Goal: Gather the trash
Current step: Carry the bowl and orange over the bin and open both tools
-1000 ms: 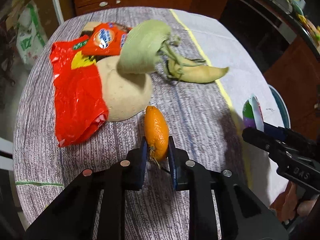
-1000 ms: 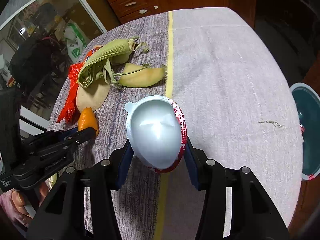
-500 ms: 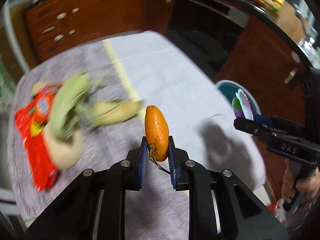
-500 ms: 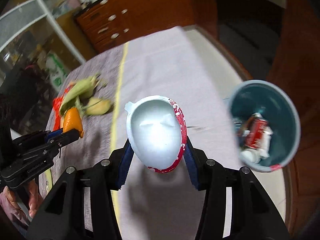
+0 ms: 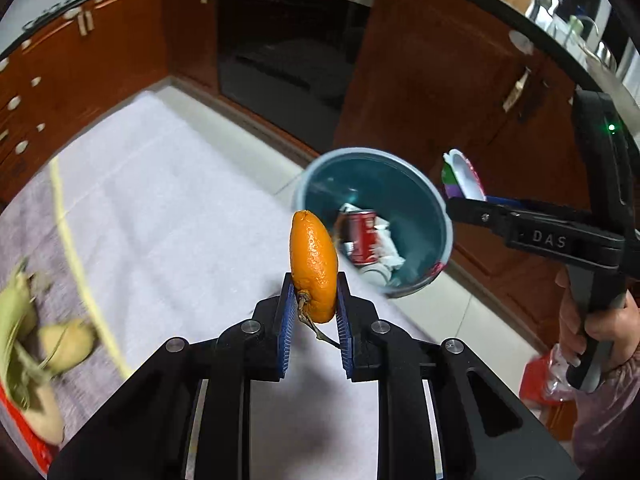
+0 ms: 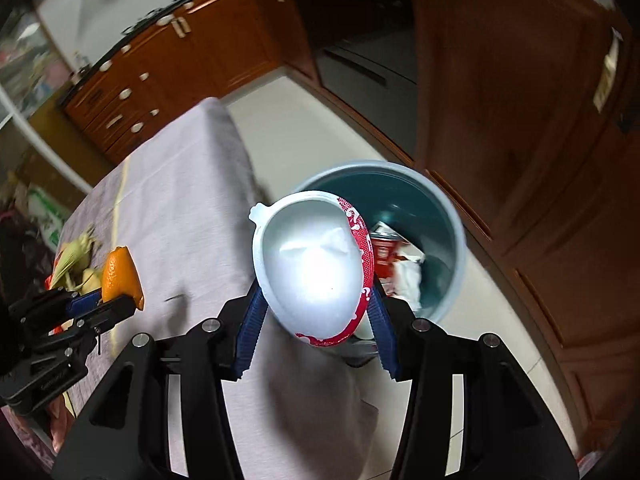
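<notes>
Orange peel [image 5: 313, 264] upright, stem down, in left hand-held gripper [image 5: 313, 312]

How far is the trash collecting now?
Partly done: the bin already holds a red can. In hand: the left gripper grips orange peel, the right gripper a white cup, near the bin. Left: corn husks on the table.

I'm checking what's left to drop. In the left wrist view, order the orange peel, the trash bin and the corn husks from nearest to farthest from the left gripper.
1. orange peel: clamped in the left gripper.
2. trash bin: ahead, slightly right, on the floor.
3. corn husks: far left on the table.
</notes>
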The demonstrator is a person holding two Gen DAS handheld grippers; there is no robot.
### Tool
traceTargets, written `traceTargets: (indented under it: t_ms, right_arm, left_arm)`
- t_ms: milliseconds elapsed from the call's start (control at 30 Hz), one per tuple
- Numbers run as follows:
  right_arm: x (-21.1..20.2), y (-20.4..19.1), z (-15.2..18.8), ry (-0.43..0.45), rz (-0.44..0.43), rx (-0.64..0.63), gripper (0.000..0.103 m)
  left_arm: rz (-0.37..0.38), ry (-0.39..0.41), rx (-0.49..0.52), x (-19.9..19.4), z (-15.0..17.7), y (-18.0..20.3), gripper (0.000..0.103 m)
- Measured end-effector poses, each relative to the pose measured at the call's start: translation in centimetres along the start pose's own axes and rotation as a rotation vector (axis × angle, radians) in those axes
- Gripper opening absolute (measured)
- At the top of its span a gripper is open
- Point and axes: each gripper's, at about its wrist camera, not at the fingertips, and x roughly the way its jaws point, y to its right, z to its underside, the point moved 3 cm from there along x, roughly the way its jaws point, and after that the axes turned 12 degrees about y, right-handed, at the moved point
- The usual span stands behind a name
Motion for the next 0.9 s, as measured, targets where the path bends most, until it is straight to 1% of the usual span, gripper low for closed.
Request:
traceTargets:
  t_ms: [133, 233, 300, 333, 367, 467, 533, 633, 733, 800, 833, 867, 900]
  right_arm:
    - [2.2, 1.9, 0.3, -0.047, 0.015, 0.035, 0.047]
    - [3.7, 2.7, 0.6, -0.081, 0.011, 0.059, 0.048]
    - [4.9, 3.2, 1.0, -0.113, -0.003, 0.091, 0.053]
    - [5.2, 3.4, 1.0, -0.12, -0.005, 0.102, 0.064]
    - [5.4, 3.6, 0.9, -0.114, -0.004, 0.105, 0.069]
    - [5.8, 4.0, 0.6, -0.109, 0.001, 0.111, 0.071]
    - [5.8, 4.3, 0.5, -0.105, 0.005, 0.115, 0.076]
    - [5.4, 4.8, 0.2, -0.099, 0.014, 0.109, 0.078]
    - [5.0, 5.3, -0.2, -0.091, 0.023, 0.12, 0.082]
    - [4.7, 5.7, -0.6, -0.08, 0.033, 0.127, 0.083]
    - [4.6, 5.9, -0.7, -0.075, 0.037, 0.131, 0.085]
    - [4.3, 6.0, -0.9, -0.071, 0.037, 0.137, 0.086]
    - [4.2, 6.0, -0.9, -0.068, 0.038, 0.14, 0.087]
  left_arm:
    - [0.023, -0.034, 0.021, 3.1, -0.9, 1.5, 0.02]
    - [0.038, -0.051, 0.048, 4.5, -0.6, 2.3, 0.02]
    - [0.049, -0.069, 0.06, 5.8, -0.7, 2.9, 0.02]
    - [0.052, -0.075, 0.064, 6.1, -0.6, 3.0, 0.02]
    - [0.054, -0.083, 0.069, 6.5, -0.4, 3.0, 0.02]
    - [0.057, -0.109, 0.071, 8.0, -0.2, 3.2, 0.02]
    - [0.062, -0.121, 0.073, 9.0, -0.3, 3.5, 0.02]
    - [0.07, -0.133, 0.085, 10.0, -0.3, 3.9, 0.02]
    - [0.081, -0.144, 0.085, 10.9, -0.5, 4.6, 0.021]
    - [0.087, -0.145, 0.084, 11.2, -0.7, 5.0, 0.024]
    - [0.089, -0.149, 0.085, 11.2, -0.8, 5.1, 0.031]
    - [0.088, -0.152, 0.088, 11.3, -0.8, 5.3, 0.046]
    - [0.085, -0.142, 0.098, 11.1, -0.9, 5.5, 0.055]
